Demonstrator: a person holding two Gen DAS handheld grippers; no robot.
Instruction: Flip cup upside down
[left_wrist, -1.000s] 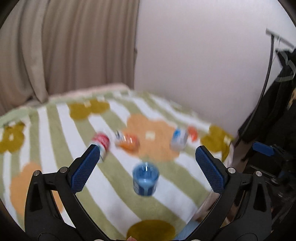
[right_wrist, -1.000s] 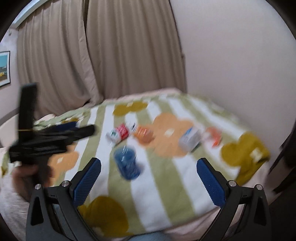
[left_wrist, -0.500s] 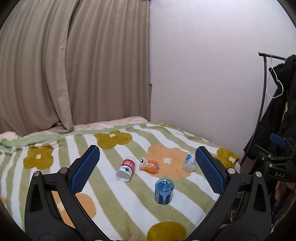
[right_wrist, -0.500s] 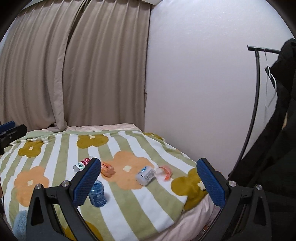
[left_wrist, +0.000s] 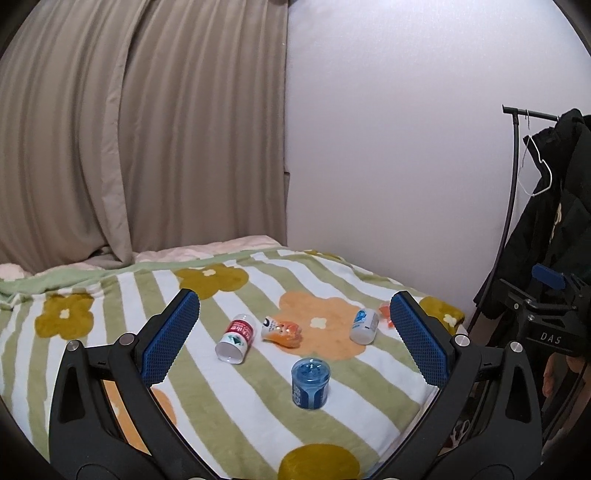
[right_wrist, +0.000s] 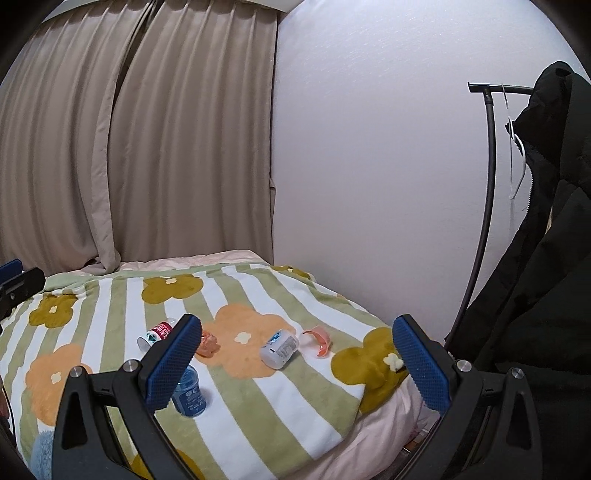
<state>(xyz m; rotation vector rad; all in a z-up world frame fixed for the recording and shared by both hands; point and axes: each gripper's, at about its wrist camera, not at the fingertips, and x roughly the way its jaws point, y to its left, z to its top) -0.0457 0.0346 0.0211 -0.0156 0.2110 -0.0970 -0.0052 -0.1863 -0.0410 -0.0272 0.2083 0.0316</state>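
A blue cup (left_wrist: 310, 382) stands on the striped flower blanket (left_wrist: 236, 417), its flat end up; it also shows in the right wrist view (right_wrist: 189, 394), partly behind the left finger. A red-and-white cup (left_wrist: 236, 338), an orange cup (left_wrist: 282, 329) and a white-and-blue cup (left_wrist: 364, 326) lie on their sides behind it. My left gripper (left_wrist: 295, 339) is open and empty, held back above the bed. My right gripper (right_wrist: 295, 365) is open and empty, further right near the bed's edge.
A pink-orange piece (right_wrist: 317, 340) lies near the white-and-blue cup (right_wrist: 279, 349). Curtains (left_wrist: 129, 129) and a white wall stand behind the bed. A clothes rack with a black coat (right_wrist: 535, 277) stands at the right. The bed edge (right_wrist: 369, 435) drops off at the right front.
Both grippers have pulled up and back from the bed. The cups now look smaller and farther off. The blue cup stays standing where it was.
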